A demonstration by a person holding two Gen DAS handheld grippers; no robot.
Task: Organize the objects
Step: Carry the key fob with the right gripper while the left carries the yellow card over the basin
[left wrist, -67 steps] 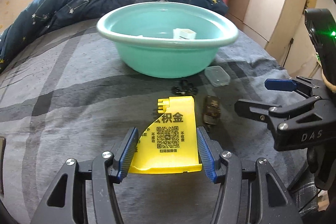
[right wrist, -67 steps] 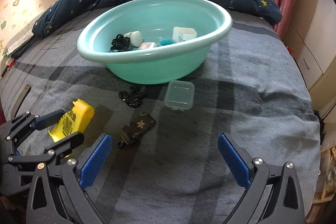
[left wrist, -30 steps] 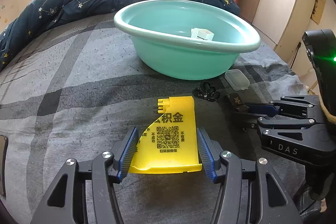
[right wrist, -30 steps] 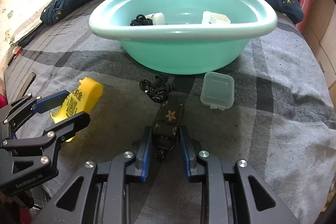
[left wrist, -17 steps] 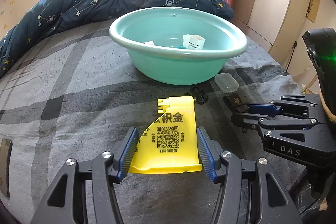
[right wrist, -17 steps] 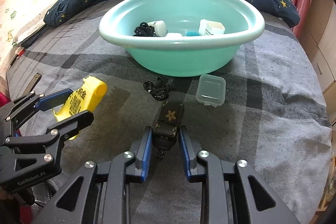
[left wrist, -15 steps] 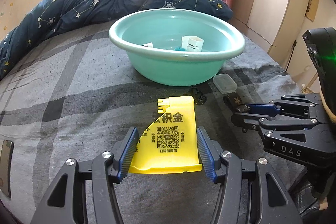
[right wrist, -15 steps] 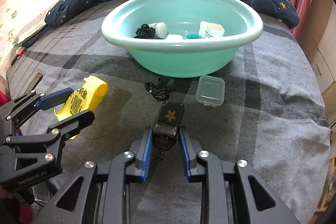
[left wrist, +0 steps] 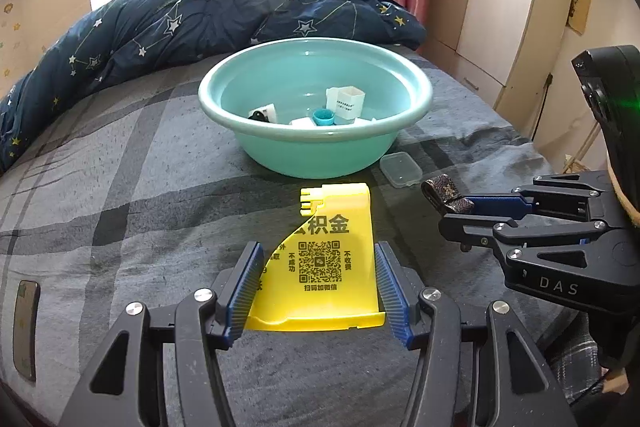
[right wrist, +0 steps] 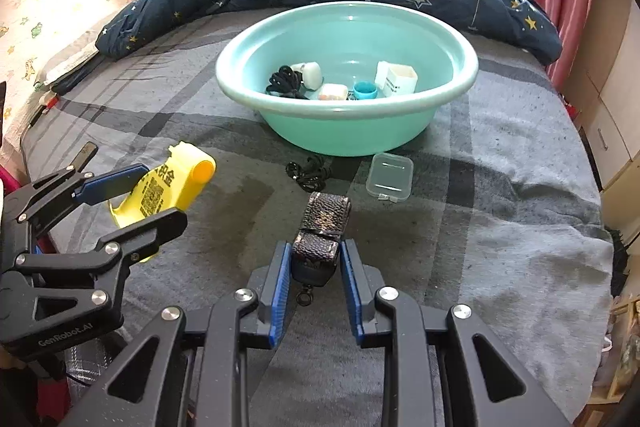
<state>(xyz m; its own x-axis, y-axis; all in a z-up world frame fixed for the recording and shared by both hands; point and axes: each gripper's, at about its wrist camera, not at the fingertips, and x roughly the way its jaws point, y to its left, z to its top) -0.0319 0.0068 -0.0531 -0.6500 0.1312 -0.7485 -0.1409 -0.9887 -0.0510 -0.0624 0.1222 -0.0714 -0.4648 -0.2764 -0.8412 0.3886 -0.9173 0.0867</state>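
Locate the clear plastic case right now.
The clear plastic case lies on the grey blanket just in front of the teal basin, right of the black cord, ahead of the right claw.

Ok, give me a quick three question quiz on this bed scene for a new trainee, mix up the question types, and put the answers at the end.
1. True or false: the right gripper holds the yellow QR-code holder.
2. Which item lies on the bedspread nearest the teal basin, to the right of the black cord?
A. clear plastic box
B. blue cap
C. white cup
3. Fill in: the brown patterned key pouch is clamped between the ___ gripper's fingers.

Key: 1 false, the left gripper holds it; 2 A; 3 right.
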